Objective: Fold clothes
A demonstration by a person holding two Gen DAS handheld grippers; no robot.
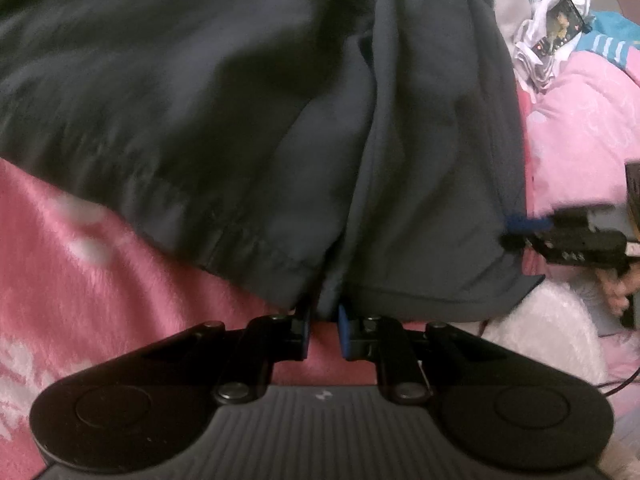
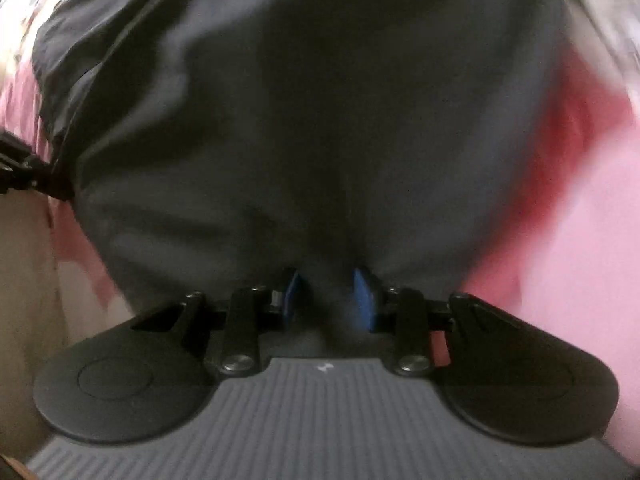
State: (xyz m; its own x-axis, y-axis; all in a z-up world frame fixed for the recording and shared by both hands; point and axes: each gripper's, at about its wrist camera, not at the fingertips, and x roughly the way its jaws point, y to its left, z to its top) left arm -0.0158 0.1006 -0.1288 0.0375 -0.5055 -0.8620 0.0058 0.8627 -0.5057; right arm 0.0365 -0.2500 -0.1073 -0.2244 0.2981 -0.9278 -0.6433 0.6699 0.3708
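A: Shorts [image 1: 248, 112], dark grey, hemmed legs, spread on the pink blanket [image 1: 80, 280], filling the upper and middle frame in both wrist views.

B: Left gripper [image 1: 324, 320]?

A: Lower centre, jaws nearly together, clamped on a fold of the hem.

B: Right gripper [image 2: 326, 300]?

A: Lower centre of its own view, blue pads [image 2: 362, 300] a bit apart, fabric bunched between them. Whether they pinch it, cannot tell, too blurred. It also shows at the right edge of the left view, at the shorts' right edge.

B: Other stuff?

A: White fluffy patch [image 1: 552, 320] lower right, crumpled white cloth [image 1: 536, 52] and a teal item [image 1: 616, 40] upper right.
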